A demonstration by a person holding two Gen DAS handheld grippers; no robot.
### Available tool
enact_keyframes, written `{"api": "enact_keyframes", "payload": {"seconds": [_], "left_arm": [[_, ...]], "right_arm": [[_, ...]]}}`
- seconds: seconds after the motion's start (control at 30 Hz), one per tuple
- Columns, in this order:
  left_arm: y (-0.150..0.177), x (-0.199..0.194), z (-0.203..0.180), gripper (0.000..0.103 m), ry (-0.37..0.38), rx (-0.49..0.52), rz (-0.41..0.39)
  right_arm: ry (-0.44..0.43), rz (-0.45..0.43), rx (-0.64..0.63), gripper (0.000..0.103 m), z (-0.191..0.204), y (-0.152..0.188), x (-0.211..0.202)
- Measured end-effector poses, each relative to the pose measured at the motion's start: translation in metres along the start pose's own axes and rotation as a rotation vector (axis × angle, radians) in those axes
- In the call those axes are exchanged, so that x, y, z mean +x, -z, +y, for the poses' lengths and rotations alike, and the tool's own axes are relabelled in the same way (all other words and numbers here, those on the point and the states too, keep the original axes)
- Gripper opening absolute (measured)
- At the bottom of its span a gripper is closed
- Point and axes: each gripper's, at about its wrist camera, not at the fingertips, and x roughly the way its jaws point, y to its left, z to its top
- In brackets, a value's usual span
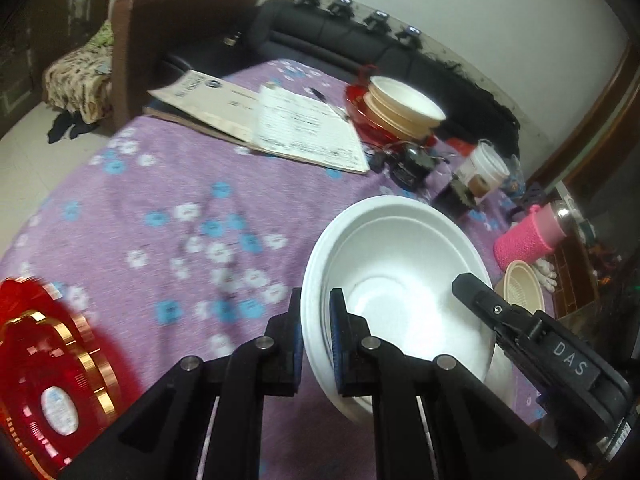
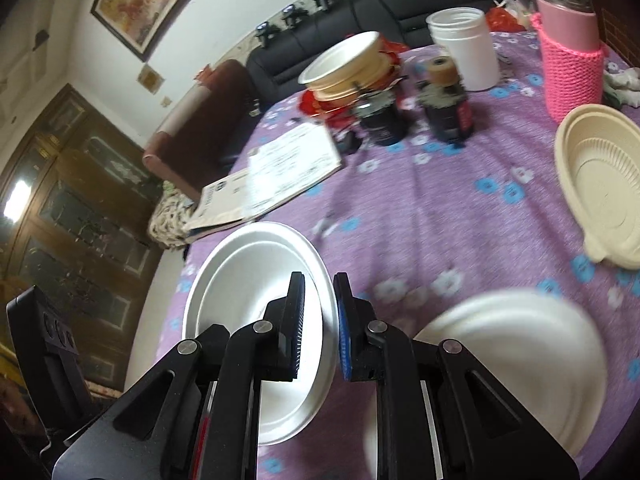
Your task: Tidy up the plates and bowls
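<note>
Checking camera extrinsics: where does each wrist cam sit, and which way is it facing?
Left wrist: on the left gripper, facing across the purple table toward the black sofa; its fingers pinch the white bowl rim, right gripper at right.
Right wrist: on the right gripper, facing that sofa; fingers on the white plate rim.
Shared: bowl stack, papers, pink bottle.
</note>
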Motion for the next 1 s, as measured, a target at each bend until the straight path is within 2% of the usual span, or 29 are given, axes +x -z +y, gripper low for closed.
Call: {"api": "enact_keyframes", "payload": {"seconds": [0.27, 0.37, 0.5, 0.67, 0.87, 1.0], "left_arm": [[0.025, -0.058, 0.065, 0.010, -0.075, -0.048, -0.029], [0.033, -0.082, 0.087, 0.010, -0.124, -0.042, -0.055], [0.046, -0.109, 0.118, 0.010, -0.205, -0.045, -0.089], [0.060, -0.112, 0.156, 0.010, -0.267, -0.080, -0.078], [0.068, -0.095, 0.186, 0.012, -0.287, -0.124, -0.022], [0.072, -0.092, 0.201, 0.014, -0.351, -0.144, -0.029]], "right_arm": [[-0.113, 0.032, -0.065, 0.014, 0.061, 0.052, -0.008], [-0.162, 0.053, -0.096, 0.014, 0.089, 0.078, -0.008], [-0.180, 0.077, -0.158, 0.014, 0.122, 0.110, -0.003], [-0.149, 0.134, -0.243, 0.015, 0.154, 0.148, 0.022], [-0.040, 0.138, -0.359, 0.015, 0.175, 0.178, 0.048], [0.001, 0.138, -0.423, 0.015, 0.181, 0.190, 0.061]]}}
